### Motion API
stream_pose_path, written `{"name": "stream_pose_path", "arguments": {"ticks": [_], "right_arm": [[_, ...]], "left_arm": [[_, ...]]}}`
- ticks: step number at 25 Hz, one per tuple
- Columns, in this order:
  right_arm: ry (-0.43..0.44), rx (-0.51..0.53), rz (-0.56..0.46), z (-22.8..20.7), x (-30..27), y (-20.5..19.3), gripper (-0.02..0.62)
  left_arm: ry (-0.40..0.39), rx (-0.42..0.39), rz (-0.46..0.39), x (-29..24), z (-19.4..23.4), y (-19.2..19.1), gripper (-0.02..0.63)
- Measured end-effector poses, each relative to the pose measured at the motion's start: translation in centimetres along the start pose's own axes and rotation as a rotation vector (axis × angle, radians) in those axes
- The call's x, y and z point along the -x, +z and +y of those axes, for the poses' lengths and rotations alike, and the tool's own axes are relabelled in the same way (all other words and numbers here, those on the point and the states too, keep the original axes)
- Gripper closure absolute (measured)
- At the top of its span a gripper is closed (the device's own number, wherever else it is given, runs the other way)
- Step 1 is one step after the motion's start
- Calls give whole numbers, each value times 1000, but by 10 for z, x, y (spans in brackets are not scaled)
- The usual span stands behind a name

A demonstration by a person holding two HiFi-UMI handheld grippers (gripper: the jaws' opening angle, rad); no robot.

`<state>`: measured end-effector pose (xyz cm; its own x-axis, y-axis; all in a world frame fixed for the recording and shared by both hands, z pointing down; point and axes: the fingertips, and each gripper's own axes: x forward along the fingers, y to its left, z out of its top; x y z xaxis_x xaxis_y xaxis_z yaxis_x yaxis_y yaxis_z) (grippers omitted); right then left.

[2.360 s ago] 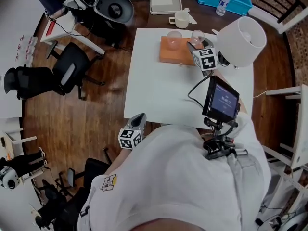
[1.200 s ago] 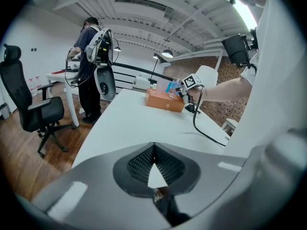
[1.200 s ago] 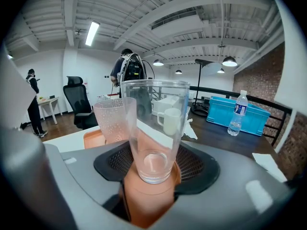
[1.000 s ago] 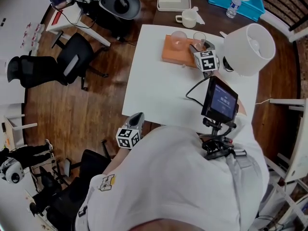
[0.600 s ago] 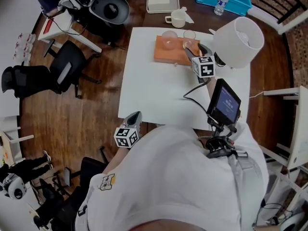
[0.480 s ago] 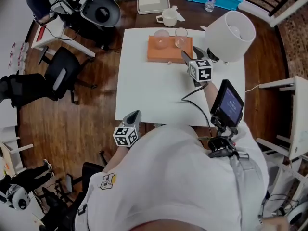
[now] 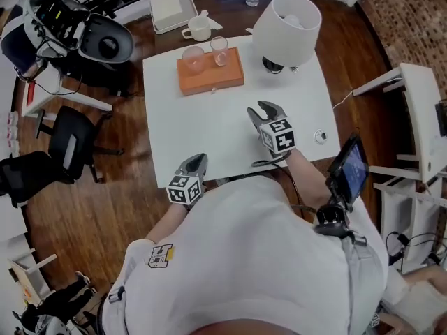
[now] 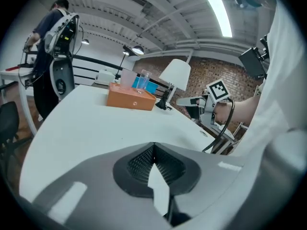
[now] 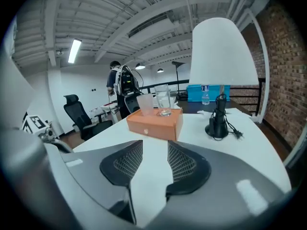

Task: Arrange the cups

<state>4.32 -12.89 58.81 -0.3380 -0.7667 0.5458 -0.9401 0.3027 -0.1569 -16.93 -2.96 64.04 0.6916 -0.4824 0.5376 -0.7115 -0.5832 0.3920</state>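
**On far orange box (image 7: pixel 209 77): two cups, untouched**

Frosted cup (image 7: pixel 193 58) and clear glass (image 7: pixel 219 48) side by side, far left. Left gripper (image 7: pixel 197 162) at near edge of white table (image 7: pixel 167 117), jaws pressed together, empty. Right gripper (image 7: pixel 262 110) mid-table, jaws closing on nothing.

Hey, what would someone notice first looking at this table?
An orange box at the white table's far side, with a frosted cup and a clear glass standing on top. A big white lamp stands to its right. Nearer the person, the right gripper hovers over the table, empty, jaws closing.
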Motion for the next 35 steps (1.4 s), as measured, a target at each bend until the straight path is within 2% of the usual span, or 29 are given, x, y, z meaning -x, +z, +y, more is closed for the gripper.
{"name": "stream_pose_path", "arguments": {"ticks": [2, 8, 14, 22, 35], "right_arm": [[-8, -5, 46, 5, 15, -29, 457], [-84, 75, 178, 12, 49, -109, 525], [-141, -12, 253, 3, 73, -145, 594], [-137, -76, 253, 3, 74, -157, 595], [-148, -77, 247, -5, 64, -148, 595]], "left_arm": [[-33, -31, 26, -7, -5, -1, 606], [-88, -106, 112, -20, -5, -13, 606], [-109, -175, 191, -37, -6, -23, 606], [-92, -182, 222, -44, -8, -30, 606], [-74, -190, 208, -48, 1, -25, 606]]}}
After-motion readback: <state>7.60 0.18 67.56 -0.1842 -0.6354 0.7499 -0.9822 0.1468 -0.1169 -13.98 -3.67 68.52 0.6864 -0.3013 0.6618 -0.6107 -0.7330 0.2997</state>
